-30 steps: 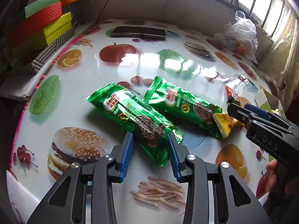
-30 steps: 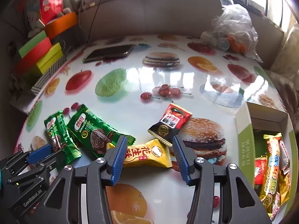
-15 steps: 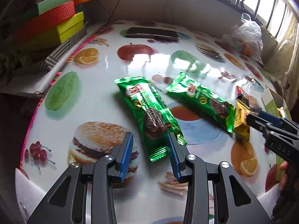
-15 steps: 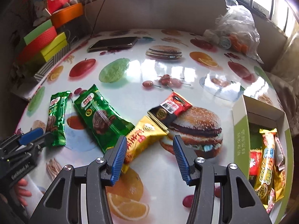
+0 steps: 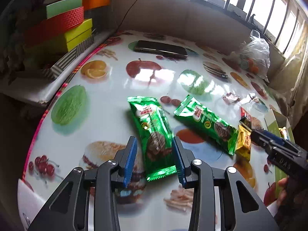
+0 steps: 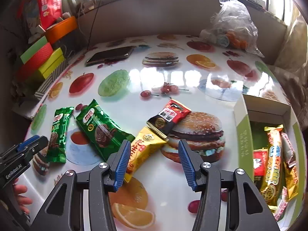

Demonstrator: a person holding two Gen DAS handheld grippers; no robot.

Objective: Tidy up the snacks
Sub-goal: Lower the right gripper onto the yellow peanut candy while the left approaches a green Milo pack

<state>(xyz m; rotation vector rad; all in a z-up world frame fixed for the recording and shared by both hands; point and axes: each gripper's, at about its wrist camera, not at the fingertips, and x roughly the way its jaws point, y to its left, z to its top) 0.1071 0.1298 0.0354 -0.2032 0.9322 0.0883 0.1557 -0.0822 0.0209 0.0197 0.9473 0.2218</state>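
My left gripper [image 5: 155,159] is shut on the near end of a green wafer packet [image 5: 152,130], which points away along the fingers. In the right wrist view the same green wafer packet [image 6: 58,134] lies beside the left gripper [image 6: 28,144]. A second green packet [image 6: 102,129] lies to its right. My right gripper [image 6: 152,163] is open. A yellow packet [image 6: 148,146] slants against its left finger with no pad pressing on it. A red-and-black packet [image 6: 171,115] overlaps the yellow one's far end.
A green-and-white box [image 6: 242,134] at the right holds several snacks. A phone [image 6: 109,55] and a plastic bag [image 6: 231,28] sit at the back of the printed table. Coloured boxes [image 5: 63,27] are stacked beyond its left edge.
The left gripper has drawn the green packet toward the near left, turning it lengthwise and away from the second green one. The yellow packet has swung from crosswise to slanted.
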